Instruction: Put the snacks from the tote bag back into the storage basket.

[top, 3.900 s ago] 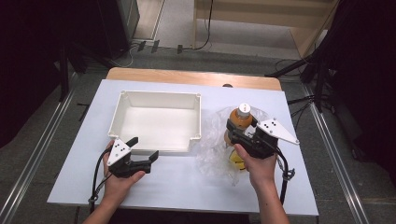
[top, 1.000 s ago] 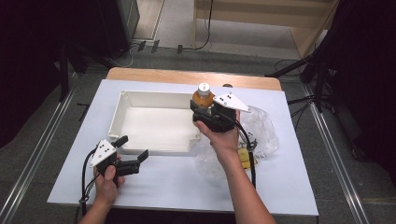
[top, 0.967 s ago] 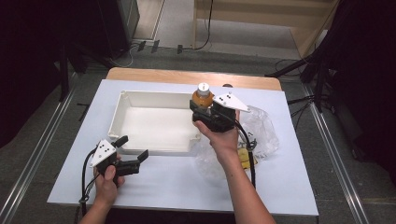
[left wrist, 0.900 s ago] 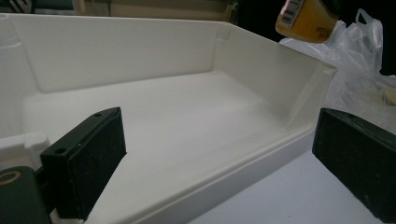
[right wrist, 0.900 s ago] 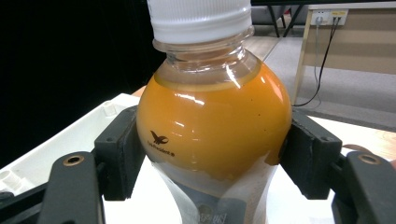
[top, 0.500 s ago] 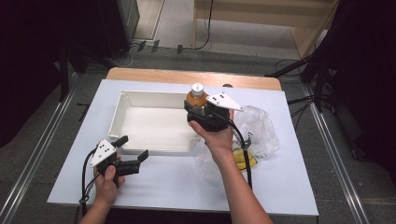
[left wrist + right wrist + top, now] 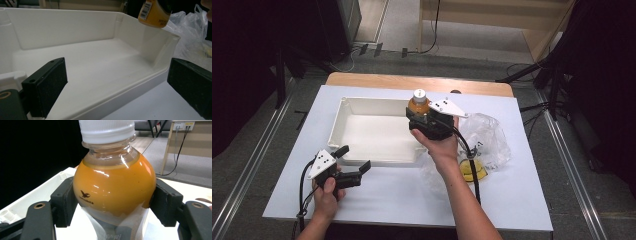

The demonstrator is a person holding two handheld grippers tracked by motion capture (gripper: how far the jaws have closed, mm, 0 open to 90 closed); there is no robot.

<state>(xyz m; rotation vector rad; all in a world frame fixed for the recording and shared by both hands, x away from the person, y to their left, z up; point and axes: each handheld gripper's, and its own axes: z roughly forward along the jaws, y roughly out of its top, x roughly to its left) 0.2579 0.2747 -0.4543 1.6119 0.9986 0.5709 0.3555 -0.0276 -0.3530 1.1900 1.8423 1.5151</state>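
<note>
Over the tray's [image 7: 342, 107] right wall, bottle [image 7: 418, 103] has shifted leftward.

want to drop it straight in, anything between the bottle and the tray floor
Nothing visible. The bottle, clamped in the right hand-held gripper, hangs above the tray at its right wall, and the floor inside is bare. The left hand-held gripper sits outside the near rim, jaws open.

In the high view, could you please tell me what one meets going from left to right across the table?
Left gripper → white tray → orange bottle held in the right gripper → clear plastic bag.
</note>
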